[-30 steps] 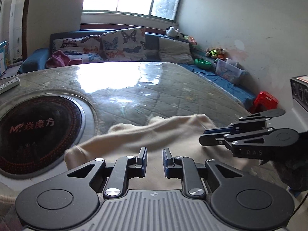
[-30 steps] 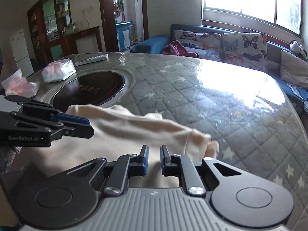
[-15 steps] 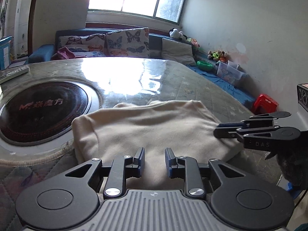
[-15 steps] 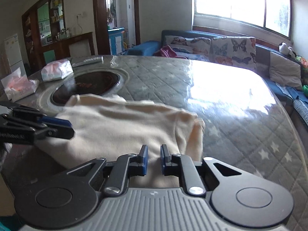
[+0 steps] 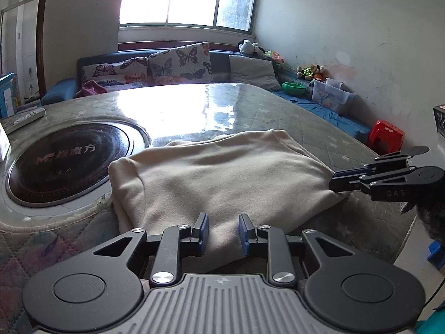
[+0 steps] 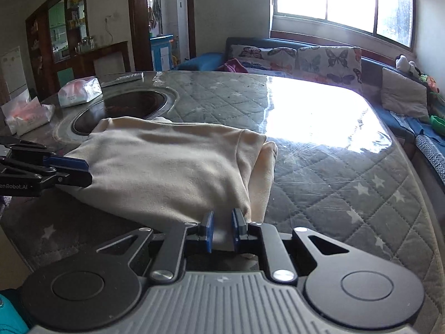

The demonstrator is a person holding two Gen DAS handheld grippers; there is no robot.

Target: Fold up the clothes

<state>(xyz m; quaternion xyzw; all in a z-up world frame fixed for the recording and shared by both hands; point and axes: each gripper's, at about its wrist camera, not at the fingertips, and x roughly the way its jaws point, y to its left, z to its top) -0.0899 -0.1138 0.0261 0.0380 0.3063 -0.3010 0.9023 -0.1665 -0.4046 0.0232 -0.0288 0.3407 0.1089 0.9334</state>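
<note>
A cream garment [image 5: 222,172] [image 6: 167,164] lies folded on the quilted table [image 5: 319,133] [image 6: 347,183], near its front edge. My left gripper [image 5: 222,232] sits at the garment's near hem. Its jaws are slightly apart and the hem lies loosely in the gap. In the right wrist view the left gripper [image 6: 86,171] shows at the garment's left corner. My right gripper [image 6: 222,231] is shut on the hem at the garment's near right corner. In the left wrist view the right gripper [image 5: 338,179] pulls that corner to a point.
A round black hotplate [image 5: 64,164] [image 6: 119,105] is set into the table just beyond the garment's left side. Tissue packs [image 6: 79,91] and a remote [image 5: 22,118] lie at the table's far left. A sofa [image 6: 300,58] and a red stool [image 5: 386,136] stand behind.
Both grippers have drawn back toward the near table edge, and more of the garment now shows spread flat ahead of them. The left jaws stand a little wider than before.
</note>
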